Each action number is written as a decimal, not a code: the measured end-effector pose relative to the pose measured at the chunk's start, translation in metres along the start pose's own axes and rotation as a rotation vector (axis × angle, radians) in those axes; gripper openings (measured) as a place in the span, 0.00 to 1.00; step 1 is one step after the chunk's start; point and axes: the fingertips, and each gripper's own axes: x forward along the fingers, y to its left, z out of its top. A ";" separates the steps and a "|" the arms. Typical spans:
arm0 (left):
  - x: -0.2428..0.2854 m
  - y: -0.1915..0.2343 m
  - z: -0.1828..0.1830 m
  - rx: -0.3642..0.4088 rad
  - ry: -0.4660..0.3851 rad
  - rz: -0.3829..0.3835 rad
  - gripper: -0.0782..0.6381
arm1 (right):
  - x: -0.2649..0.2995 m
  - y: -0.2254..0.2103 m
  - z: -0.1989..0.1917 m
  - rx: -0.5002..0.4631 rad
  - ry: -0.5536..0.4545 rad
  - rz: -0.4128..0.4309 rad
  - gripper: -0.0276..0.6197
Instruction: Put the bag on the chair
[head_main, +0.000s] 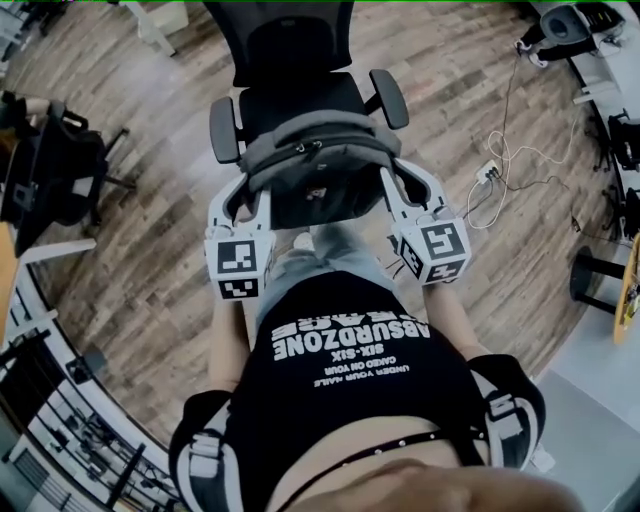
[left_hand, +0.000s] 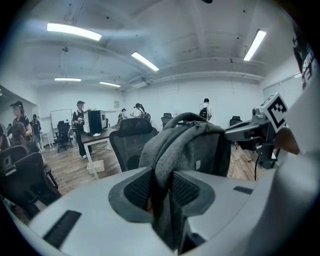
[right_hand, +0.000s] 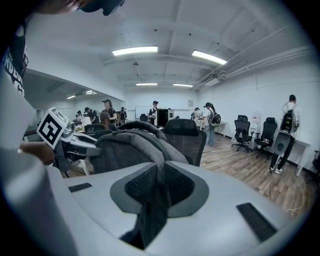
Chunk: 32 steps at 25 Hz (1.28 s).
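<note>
Padded jaws of the left gripper are pressed onto a grey shoulder strap, and the right gripper pinches the other strap the same way. Between the two grippers the grey bag is held upright, handle on top. From the head view it lies over the front of the black office chair, between the armrests; whether it touches the seat cannot be told. Around the chair spreads a wooden floor, and people stand by desks farther back.
</note>
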 end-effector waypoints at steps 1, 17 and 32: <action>0.007 0.004 0.001 -0.003 0.006 0.003 0.27 | 0.008 -0.003 0.000 0.002 0.007 0.005 0.14; 0.127 0.073 0.048 -0.026 0.047 0.069 0.27 | 0.149 -0.070 0.040 -0.012 0.074 0.077 0.14; 0.205 0.107 0.090 -0.051 0.048 0.104 0.27 | 0.234 -0.126 0.075 -0.024 0.056 0.127 0.14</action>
